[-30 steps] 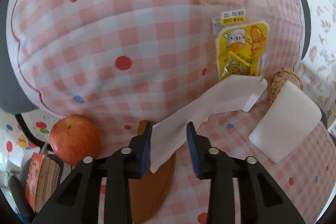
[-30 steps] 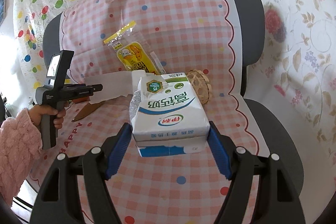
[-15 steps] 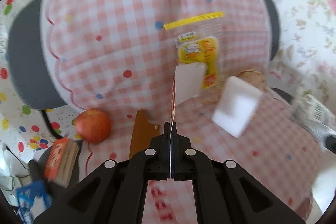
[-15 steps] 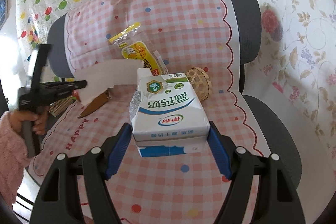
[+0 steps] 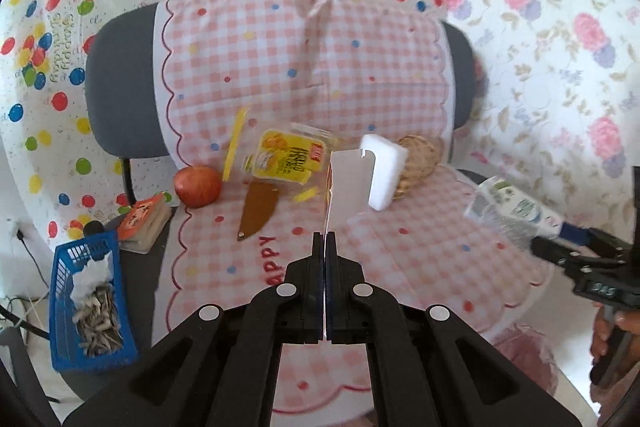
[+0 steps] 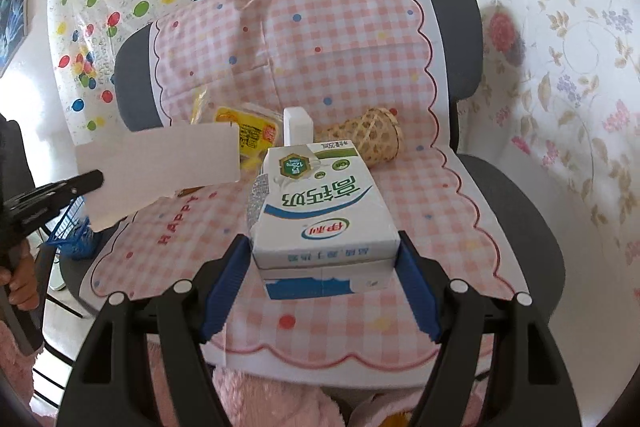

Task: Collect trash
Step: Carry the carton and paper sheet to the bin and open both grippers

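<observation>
White card [image 5: 349,183] is pinched in the left gripper [image 5: 324,247], jaws tight together, above the chair seat. Right gripper [image 6: 322,259] clamps the milk carton [image 6: 320,211], also lifted.

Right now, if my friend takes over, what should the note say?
Left hand-held gripper: shut on the white card, lifted off the chair.
Right hand-held gripper: holds the milk carton in the air.
Blue basket sits on the floor left of the chair, with scraps already inside.
Left to do: drop both in, then maybe the yellow snack wrapper on the seat.
</observation>
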{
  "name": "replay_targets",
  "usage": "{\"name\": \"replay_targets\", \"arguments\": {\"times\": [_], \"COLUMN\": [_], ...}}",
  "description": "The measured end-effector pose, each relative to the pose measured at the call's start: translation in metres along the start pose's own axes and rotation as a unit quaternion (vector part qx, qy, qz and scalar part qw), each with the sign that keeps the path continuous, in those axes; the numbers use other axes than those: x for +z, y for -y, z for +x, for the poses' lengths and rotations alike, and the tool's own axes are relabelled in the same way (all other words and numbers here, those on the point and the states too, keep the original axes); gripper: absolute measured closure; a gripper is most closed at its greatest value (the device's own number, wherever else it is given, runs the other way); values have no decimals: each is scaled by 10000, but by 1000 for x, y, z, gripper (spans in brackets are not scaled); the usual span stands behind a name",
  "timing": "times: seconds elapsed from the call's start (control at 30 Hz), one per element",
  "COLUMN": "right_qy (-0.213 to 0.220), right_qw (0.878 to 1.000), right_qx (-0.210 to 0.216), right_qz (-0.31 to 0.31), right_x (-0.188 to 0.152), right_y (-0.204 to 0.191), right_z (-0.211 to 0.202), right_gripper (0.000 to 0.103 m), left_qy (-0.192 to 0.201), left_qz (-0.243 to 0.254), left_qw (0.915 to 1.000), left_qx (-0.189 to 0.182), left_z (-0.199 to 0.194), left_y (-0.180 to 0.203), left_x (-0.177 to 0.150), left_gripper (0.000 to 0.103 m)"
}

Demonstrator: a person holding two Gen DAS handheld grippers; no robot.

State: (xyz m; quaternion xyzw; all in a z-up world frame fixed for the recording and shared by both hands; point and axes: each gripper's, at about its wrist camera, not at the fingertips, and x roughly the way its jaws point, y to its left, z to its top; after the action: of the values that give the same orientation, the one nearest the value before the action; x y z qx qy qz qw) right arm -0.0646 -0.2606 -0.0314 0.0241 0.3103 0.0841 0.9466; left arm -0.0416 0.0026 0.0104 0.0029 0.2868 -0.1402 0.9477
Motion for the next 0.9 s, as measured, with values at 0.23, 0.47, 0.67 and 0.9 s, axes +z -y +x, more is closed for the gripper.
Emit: {"name": "replay_targets", "arguments": {"times": [0.23,0.47,0.67,0.9], "right_qy": [-58,104,224,166], "right_qw": [9997,9972,9903,9779], "right_qx": [-120,-653,-1269,-1902], "right_qz": [212,337,529,850], "right_x": [-31,-52,-81,-123], "right_y": [3,14,26,44], "right_z": [-21,-74,-129,-177], "right_gripper": [32,32,31,31], "left_qy": [149,148,57,-181], "left_qz": [126,380,787,1134], "left_qw": [9982,9903,9763,9605], "left_qx": [-560,-1325,-2014,-2536], "left_z": [-20,-36,-43,-44], "left_y": [34,79,132,180], "left_x": [-23,-36,-53,-80], "left_gripper": [103,103,103,103]}}
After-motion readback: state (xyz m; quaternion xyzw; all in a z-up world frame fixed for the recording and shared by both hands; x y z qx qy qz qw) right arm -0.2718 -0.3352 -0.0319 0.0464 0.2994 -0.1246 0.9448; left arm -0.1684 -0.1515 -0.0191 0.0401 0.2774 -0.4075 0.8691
